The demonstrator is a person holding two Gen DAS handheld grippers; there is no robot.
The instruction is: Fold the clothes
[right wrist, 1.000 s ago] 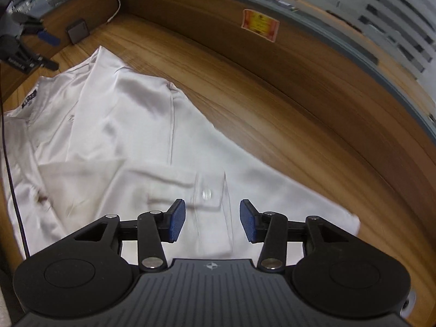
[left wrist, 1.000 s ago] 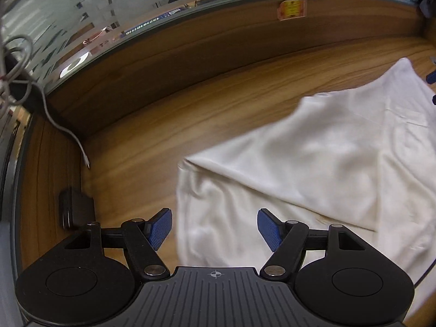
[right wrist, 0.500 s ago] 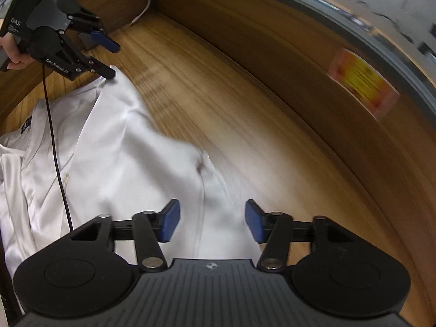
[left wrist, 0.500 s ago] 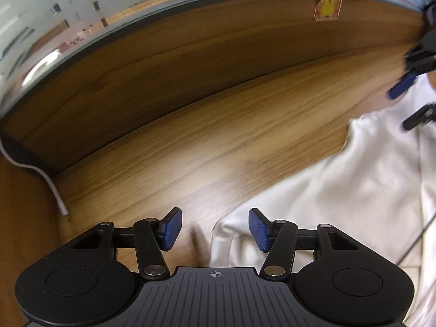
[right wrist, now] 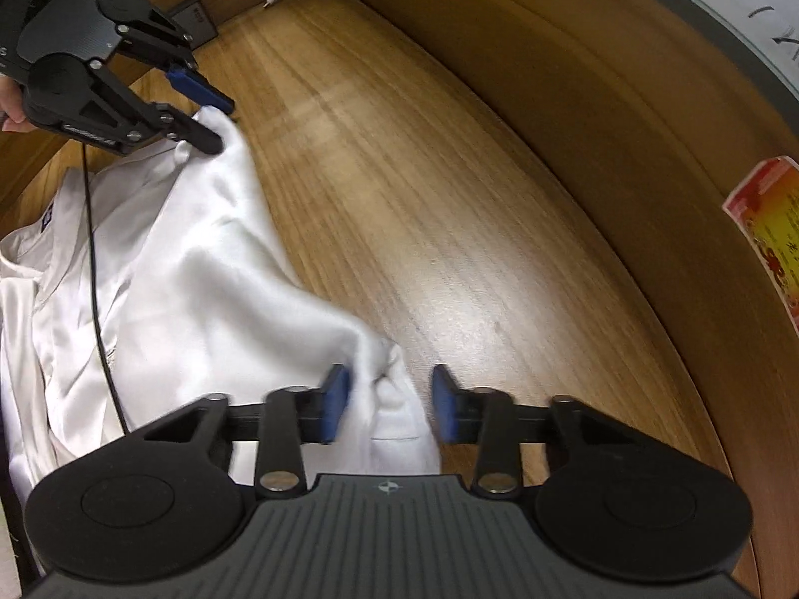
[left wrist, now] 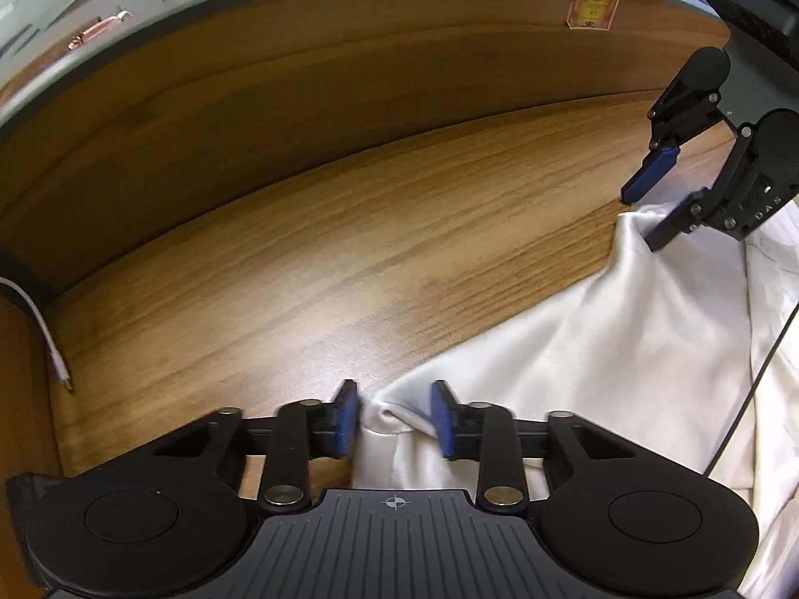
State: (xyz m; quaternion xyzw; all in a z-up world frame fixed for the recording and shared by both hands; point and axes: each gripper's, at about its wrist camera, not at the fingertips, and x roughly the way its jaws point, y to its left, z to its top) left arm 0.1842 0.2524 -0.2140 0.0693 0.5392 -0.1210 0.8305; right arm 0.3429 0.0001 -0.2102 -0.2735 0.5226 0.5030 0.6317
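A wooden tabletop (left wrist: 309, 269) filled most of both views, walled along its far side by a raised wooden ledge (left wrist: 279, 100) that carried a red-and-yellow sticker (left wrist: 594, 10). Across the right part of the left wrist view and the left part of the right wrist view lay the white shirt (right wrist: 165, 294), satiny and creased, one long edge stretched between your two tools.

Your left gripper (left wrist: 394, 414) had its blue pads (left wrist: 347, 417) spread apart, a bunched corner of the shirt sitting in the gap between them and lying against the right-hand pad; the jaws were not pressed onto the cloth. Your right gripper (right wrist: 387, 402) was likewise spread, with a fold of the shirt's edge inside the gap, close to the left-hand pad and clear of the right-hand one.

Each tool showed in the other's camera: the right gripper at the far right of the left wrist view, its lower finger touching the fabric's corner, and the left gripper at the far left of the right wrist view, jaws parted around the shirt's tip. A thin black cable (right wrist: 97, 299) trailed over the shirt. A white cord (left wrist: 47, 339) lay at the table's far left edge, near a dark socket plate (right wrist: 192, 20).
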